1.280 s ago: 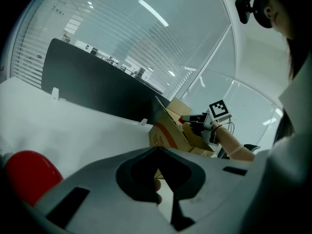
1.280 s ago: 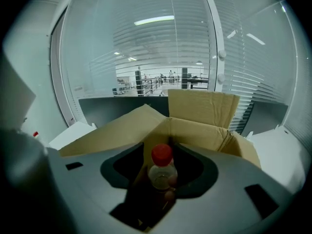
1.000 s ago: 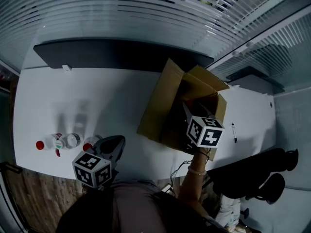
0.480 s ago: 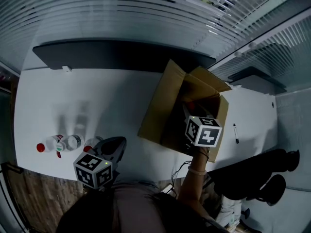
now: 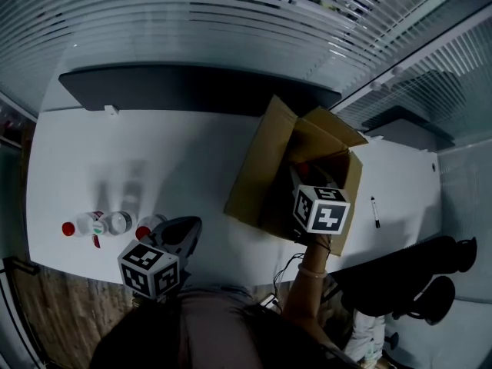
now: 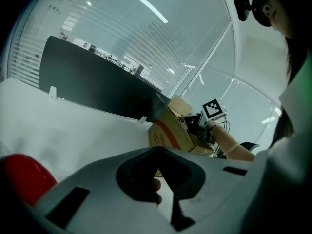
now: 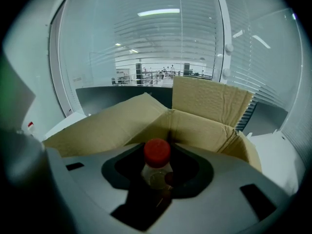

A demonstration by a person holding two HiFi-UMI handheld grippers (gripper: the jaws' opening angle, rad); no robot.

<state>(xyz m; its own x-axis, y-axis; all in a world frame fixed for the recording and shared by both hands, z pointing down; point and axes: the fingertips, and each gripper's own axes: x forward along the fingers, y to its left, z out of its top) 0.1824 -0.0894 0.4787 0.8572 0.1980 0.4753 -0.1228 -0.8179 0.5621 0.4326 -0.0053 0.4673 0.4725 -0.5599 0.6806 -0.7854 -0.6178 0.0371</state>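
Observation:
My right gripper [image 7: 157, 182] is shut on a small clear bottle with a red cap [image 7: 157, 164], held upright over the open cardboard box [image 7: 204, 123]. In the head view that gripper [image 5: 302, 180] reaches into the box [image 5: 265, 160] from its near side. The left gripper [image 5: 181, 232] hovers at the table's near edge, jaws together and empty, right beside a red-capped bottle [image 5: 147, 227]. Two more bottles [image 5: 117, 222] [image 5: 81, 226] lie to its left. In the left gripper view a red cap [image 6: 24, 179] shows at lower left of the jaws.
The white table [image 5: 154, 160] is backed by a black partition [image 5: 192, 91]. A pen [image 5: 374, 212] lies right of the box. A dark chair [image 5: 415, 275] stands off the table's right corner. Glass walls with blinds surround the desk.
The right gripper has shifted slightly over the box, bottle still in it. The left gripper has barely moved; the red cap beside it sits a little further left in its view.

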